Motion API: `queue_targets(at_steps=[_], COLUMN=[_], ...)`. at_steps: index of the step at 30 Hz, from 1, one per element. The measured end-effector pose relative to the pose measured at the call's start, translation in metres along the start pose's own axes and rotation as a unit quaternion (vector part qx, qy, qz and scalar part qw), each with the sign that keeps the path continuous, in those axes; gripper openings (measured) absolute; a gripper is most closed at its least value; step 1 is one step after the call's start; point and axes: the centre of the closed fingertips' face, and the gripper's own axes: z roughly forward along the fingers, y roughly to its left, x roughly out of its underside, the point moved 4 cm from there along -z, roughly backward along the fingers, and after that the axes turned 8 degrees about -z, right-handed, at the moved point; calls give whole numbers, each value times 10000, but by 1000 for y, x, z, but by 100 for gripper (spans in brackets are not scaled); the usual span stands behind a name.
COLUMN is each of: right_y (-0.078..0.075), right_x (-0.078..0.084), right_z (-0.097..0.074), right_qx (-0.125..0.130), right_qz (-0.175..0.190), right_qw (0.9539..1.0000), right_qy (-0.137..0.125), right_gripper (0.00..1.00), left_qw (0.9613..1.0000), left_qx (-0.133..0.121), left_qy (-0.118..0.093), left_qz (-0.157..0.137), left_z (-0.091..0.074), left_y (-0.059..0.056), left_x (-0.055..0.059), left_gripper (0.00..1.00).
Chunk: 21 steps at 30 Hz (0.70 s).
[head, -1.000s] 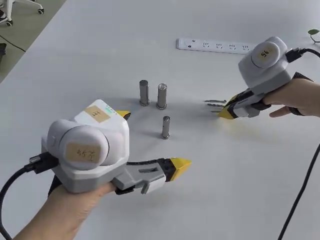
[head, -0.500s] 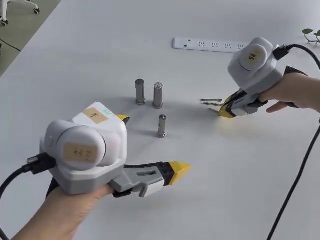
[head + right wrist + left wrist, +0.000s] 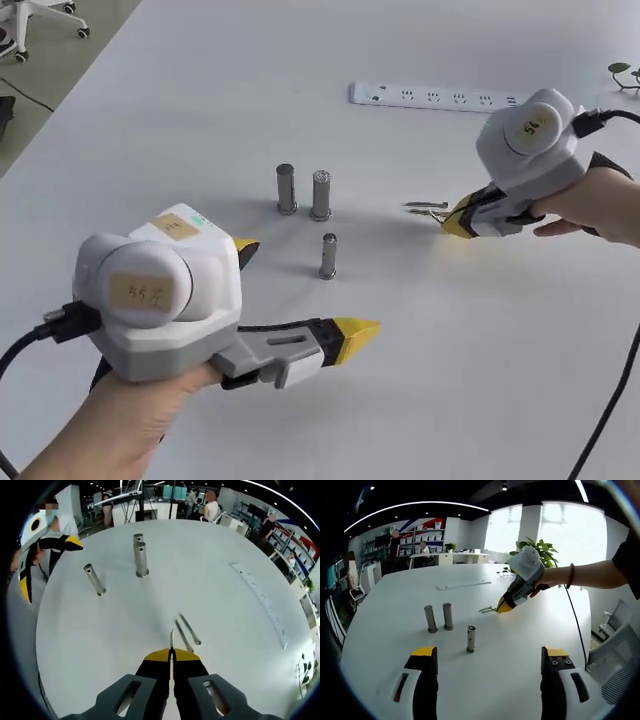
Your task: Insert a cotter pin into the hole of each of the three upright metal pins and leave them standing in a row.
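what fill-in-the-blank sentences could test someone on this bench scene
____ metal pins stand upright on the table.
The right gripper is ____ on a cotter pin.
Ahead of it lie ____ loose cotter pins.
The left gripper has its jaws ____.
Missing words: three; shut; two; open.

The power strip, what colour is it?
The long plastic power strip is white; the head view shows it best.

Your white surface point(image 3: 150, 120) runs broad, power strip point(image 3: 435, 97) at 1 o'clock. Office chair point(image 3: 45, 12) on olive floor point(image 3: 50, 70) at 10 o'clock. Bright windows point(image 3: 560, 525) and potted plant point(image 3: 542, 552) beyond.
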Motion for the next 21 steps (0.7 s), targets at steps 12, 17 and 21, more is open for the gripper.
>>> queue_targets(at_steps=[12,17,21], right_y=[22,40,60], right_x=[-21,-27,-32], right_z=[-16,-25,-31], right_qx=[312,219,54], right_qz=[-759,-1004,-1280], right_qw=[9954,9931,9899], right_qy=[-493,-571,-611], right_gripper=[0,0,0], left_qw=[9997,9994,9989], left_qx=[-7,29,120], left_qy=[128,162,175], left_qz=[-225,-297,-410], left_z=[-4,-6,-7], left_y=[-2,-4,-8], left_x=[0,0,-2], left_gripper=[63,56,50])
